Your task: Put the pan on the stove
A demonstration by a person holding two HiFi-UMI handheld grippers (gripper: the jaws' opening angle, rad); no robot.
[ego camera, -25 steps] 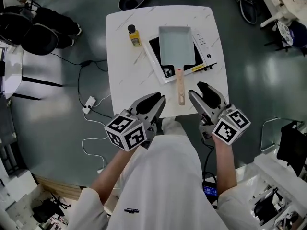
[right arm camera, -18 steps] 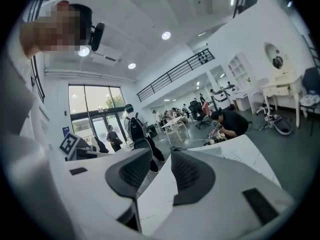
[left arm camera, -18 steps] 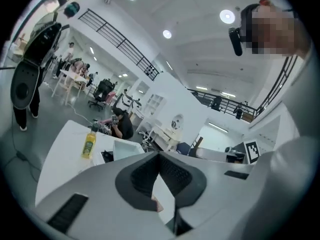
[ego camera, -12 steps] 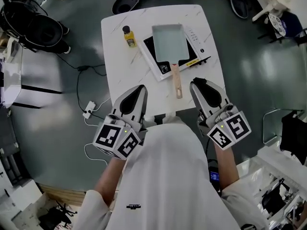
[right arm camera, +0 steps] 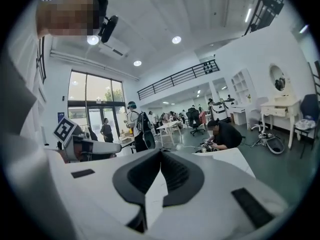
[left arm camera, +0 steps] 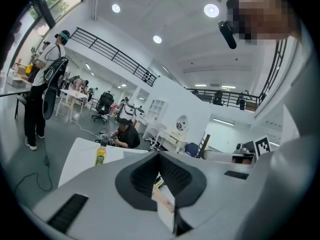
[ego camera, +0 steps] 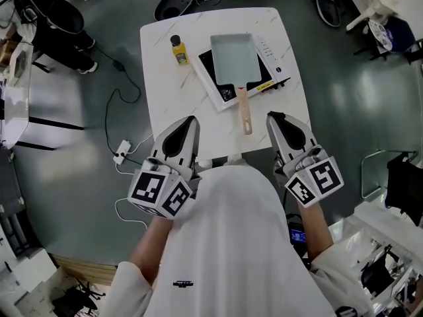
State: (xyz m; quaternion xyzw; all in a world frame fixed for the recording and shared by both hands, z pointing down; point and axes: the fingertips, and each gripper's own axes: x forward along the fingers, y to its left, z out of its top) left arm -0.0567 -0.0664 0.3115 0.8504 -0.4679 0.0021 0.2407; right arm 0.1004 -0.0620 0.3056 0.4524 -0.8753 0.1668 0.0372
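Note:
A pale rectangular pan (ego camera: 232, 58) with a wooden handle (ego camera: 244, 114) rests on the black-and-white stove (ego camera: 269, 57) on the white table (ego camera: 165, 91); the handle points toward me. My left gripper (ego camera: 190, 119) hovers at the table's near edge, left of the handle, shut and holding nothing. My right gripper (ego camera: 273, 117) hovers right of the handle, also shut and holding nothing. In the left gripper view the closed jaws (left arm camera: 160, 155) frame a bit of the wooden handle (left arm camera: 163, 200). The right gripper view shows closed jaws (right arm camera: 160, 154) over the table (right arm camera: 231, 157).
A small yellow bottle (ego camera: 178, 50) stands on the table left of the stove, also seen as a bottle (left arm camera: 101, 155) in the left gripper view. A power strip (ego camera: 122, 148) and cables lie on the floor at left. Chairs and people fill the room behind.
Both grippers' jaws have closed. The left gripper has drawn back to the left, away from the pan handle. The pan and stove have not moved.

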